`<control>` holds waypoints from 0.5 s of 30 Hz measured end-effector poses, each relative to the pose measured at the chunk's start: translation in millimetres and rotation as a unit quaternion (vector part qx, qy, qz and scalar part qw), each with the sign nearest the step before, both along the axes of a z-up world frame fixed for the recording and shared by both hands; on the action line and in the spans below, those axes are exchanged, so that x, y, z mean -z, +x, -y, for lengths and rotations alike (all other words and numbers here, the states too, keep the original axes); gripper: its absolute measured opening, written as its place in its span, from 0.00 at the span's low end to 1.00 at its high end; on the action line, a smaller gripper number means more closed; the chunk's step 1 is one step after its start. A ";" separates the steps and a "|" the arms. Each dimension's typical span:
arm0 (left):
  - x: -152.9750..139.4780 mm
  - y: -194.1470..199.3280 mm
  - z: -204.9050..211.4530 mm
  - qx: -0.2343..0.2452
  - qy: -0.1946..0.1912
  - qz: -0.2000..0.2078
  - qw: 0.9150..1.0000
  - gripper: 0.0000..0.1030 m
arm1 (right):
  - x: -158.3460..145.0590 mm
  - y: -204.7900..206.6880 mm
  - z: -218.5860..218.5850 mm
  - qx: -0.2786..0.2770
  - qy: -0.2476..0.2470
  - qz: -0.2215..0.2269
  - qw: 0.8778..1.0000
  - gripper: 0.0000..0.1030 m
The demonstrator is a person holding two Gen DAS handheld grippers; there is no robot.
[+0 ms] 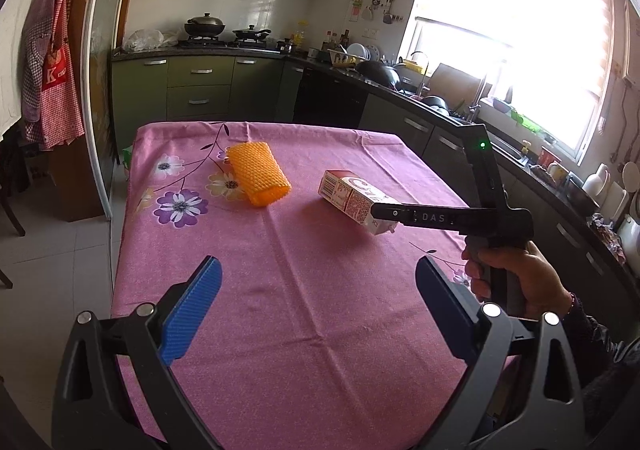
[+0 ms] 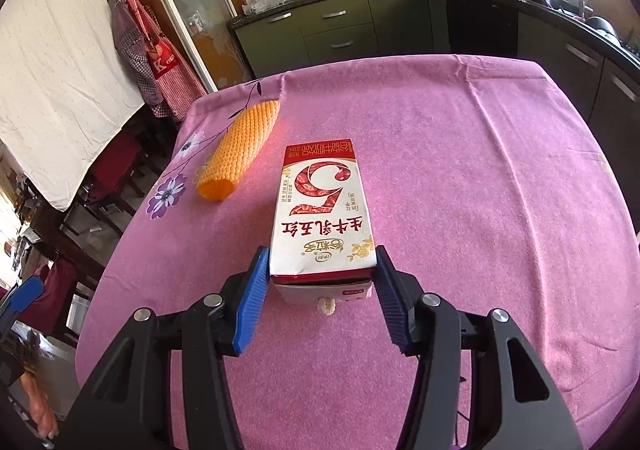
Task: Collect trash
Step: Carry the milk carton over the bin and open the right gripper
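Left wrist view
My left gripper (image 1: 316,310): fingers spread wide, nothing between them, hanging over the near part of the pink tablecloth (image 1: 280,270).
Milk carton (image 1: 352,197): lies flat ahead and to the right of my left tool, well apart from it; my right gripper (image 1: 384,211) reaches in from the right and meets the carton's near end.
Orange foam sleeve (image 1: 258,173): ahead and slightly left, lying on its side, apart from the carton.
Nearer hand: I judge the right one owns the carton; the left is better placed for the sleeve.

Right wrist view
My right gripper (image 2: 320,286): fingers parted about carton-wide, the blue pads flanking the near end on both sides; whether they press it yet I cannot tell.
Milk carton (image 2: 320,209): flat on the cloth, its long axis running straight away from me, in line with the fingers.
Orange foam sleeve (image 2: 240,145): just left of the carton, angled away leftward, not touching it.
Next move, I judge: squeeze across the short width, then lift.
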State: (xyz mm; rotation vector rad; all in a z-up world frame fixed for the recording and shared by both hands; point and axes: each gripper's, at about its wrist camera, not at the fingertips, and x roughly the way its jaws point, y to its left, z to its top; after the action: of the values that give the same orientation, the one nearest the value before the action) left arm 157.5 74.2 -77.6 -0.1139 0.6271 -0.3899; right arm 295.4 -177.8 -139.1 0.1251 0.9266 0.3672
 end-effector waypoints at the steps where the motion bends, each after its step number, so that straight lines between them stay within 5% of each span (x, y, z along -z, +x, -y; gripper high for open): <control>1: -0.3 0.0 2.9 0.002 0.001 0.000 1.000 0.90 | -0.6 -2.9 4.2 0.000 0.001 0.000 1.000 0.50; 15: -4.0 -0.6 43.8 0.030 0.019 0.002 0.999 0.90 | -27.6 -47.5 79.1 0.011 0.060 0.004 0.998 0.50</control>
State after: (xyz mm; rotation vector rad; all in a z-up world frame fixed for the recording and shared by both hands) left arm 156.9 30.5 -73.6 -0.0582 0.6342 -0.4369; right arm 247.9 -256.8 -111.5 0.2433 0.8941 0.4031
